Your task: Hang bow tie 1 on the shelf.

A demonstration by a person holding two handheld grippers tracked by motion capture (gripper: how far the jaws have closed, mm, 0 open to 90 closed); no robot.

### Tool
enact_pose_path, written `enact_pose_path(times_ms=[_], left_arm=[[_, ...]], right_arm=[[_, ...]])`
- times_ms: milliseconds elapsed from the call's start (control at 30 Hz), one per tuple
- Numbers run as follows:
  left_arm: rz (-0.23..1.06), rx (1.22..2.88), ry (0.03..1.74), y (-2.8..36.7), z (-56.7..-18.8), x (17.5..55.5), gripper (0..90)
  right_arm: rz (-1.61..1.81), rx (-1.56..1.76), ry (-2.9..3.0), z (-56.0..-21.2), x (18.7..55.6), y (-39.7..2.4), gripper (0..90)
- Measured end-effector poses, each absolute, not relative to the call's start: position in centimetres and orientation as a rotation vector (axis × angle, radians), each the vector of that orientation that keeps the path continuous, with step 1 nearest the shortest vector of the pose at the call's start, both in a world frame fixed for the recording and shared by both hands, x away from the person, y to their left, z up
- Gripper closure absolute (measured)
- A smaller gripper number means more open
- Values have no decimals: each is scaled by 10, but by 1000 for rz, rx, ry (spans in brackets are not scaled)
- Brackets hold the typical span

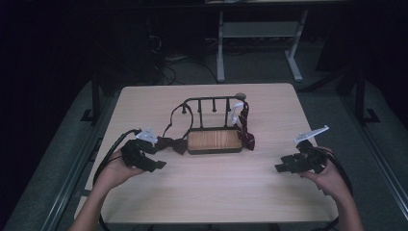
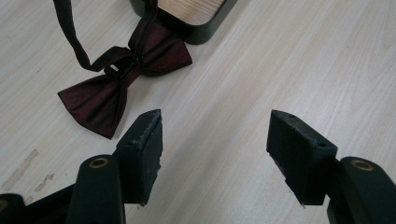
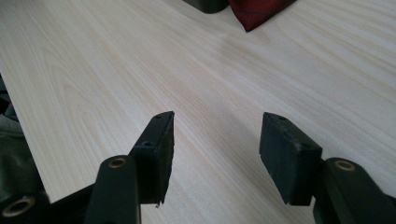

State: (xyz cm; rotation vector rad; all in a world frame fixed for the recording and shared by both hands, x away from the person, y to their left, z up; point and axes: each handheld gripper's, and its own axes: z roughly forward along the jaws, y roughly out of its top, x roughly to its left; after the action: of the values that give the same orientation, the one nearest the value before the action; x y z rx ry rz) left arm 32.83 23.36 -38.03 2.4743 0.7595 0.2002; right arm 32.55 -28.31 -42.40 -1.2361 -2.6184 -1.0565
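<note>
A black wire rack with a wooden base (image 1: 214, 140) stands mid-table. A dark maroon bow tie (image 1: 174, 144) lies flat at the base's left corner, its strap looped up over the rack's bar. In the left gripper view the bow tie (image 2: 122, 79) lies ahead and left of the jaws. A red tie (image 1: 246, 129) hangs down the rack's right end; its tip (image 3: 259, 11) shows at the top of the right gripper view. My left gripper (image 1: 159, 165) (image 2: 215, 149) is open over bare table, just short of the bow tie. My right gripper (image 1: 280, 168) (image 3: 215, 149) is open and empty at the table's right.
The light wooden table (image 1: 211, 192) has bare room in front of the rack and between my hands. Cables trail from both grippers off the front edge. A white desk frame (image 1: 260, 43) stands on the floor beyond the far edge.
</note>
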Motion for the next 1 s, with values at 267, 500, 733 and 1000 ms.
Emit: enact_pose_path(times_ms=[267,500,733,1000], left_arm=[[208,2480,752,235,-388,325,354],[212,2466,762,238,-394,320,351],[212,2458,765,242,-399,318,349],[224,2443,771,244,-402,313,343]], right_arm=[[-1052,-1238,-2614,-425,326,-283,450],[-1049,-1229,-2618,-426,326,-283,447],[-1048,-1224,-2616,-428,325,-282,447],[-1027,-1211,-2644,-427,324,-276,444]])
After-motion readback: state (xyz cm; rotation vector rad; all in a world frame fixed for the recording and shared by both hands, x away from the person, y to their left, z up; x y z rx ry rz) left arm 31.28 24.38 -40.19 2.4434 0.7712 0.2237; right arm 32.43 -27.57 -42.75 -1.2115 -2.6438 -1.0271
